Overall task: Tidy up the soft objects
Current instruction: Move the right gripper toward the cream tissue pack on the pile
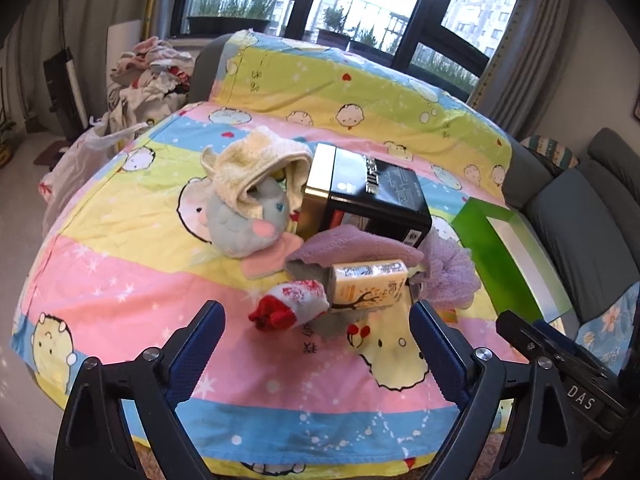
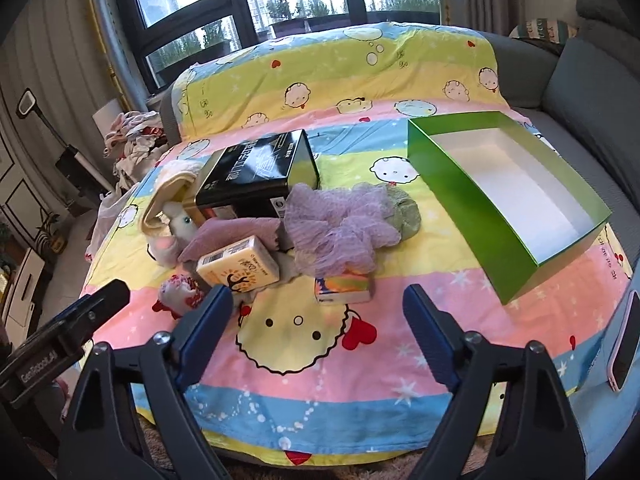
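A pile of soft things lies on the cartoon bedspread (image 1: 120, 280): a grey plush toy (image 1: 248, 220) under a cream towel (image 1: 256, 164), a purple cloth (image 1: 352, 244), a lilac mesh sponge (image 2: 340, 224), a green mesh sponge (image 2: 404, 212), a red and white sock (image 1: 292, 306) and a yellow tissue pack (image 1: 370, 282). A small colourful tissue pack (image 2: 342, 288) lies nearer. An empty green box (image 2: 512, 196) stands to the right. My left gripper (image 1: 316, 320) is open, just before the sock. My right gripper (image 2: 318, 304) is open, near the small pack.
A black box (image 2: 260, 172) lies on its side behind the pile. A heap of clothes (image 1: 148, 76) sits at the far left. A grey sofa (image 2: 588, 92) is at the right. A phone (image 2: 624, 344) lies at the right edge.
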`<state>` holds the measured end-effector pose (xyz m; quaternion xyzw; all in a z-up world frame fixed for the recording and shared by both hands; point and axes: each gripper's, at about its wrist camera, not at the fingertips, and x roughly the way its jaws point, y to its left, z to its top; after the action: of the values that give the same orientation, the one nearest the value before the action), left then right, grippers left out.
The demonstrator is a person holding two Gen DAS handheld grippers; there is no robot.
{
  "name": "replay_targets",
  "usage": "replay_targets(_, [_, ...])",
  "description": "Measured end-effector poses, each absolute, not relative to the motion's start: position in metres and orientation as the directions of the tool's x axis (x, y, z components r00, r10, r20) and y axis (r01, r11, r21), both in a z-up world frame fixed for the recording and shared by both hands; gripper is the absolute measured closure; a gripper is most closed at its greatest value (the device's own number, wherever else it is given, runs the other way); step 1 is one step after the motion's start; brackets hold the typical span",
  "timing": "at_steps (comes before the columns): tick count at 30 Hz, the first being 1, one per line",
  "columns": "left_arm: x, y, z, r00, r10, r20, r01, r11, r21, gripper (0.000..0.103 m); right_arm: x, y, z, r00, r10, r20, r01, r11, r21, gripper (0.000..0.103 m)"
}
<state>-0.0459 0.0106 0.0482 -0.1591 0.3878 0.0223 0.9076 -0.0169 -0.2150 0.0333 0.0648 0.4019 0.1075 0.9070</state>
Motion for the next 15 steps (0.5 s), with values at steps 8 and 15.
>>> replay_targets(8, [-0.047, 0.003, 0.044, 0.683, -0.09, -0.725, -0.158, 0.951, -0.267, 0.015, -0.019, -0.222, 0.031, 0.646, 0.24, -0.725, -0.12, 0.969, 0.214, 0.024])
replay_targets(15, [-0.048, -0.002, 0.045, 0.684, -0.074, -0.725, -0.15, 0.959, -0.239, 0.016, -0.02, -0.22, 0.031, 0.644, 0.24, -0.726, -0.128, 0.97, 0.207, 0.026])
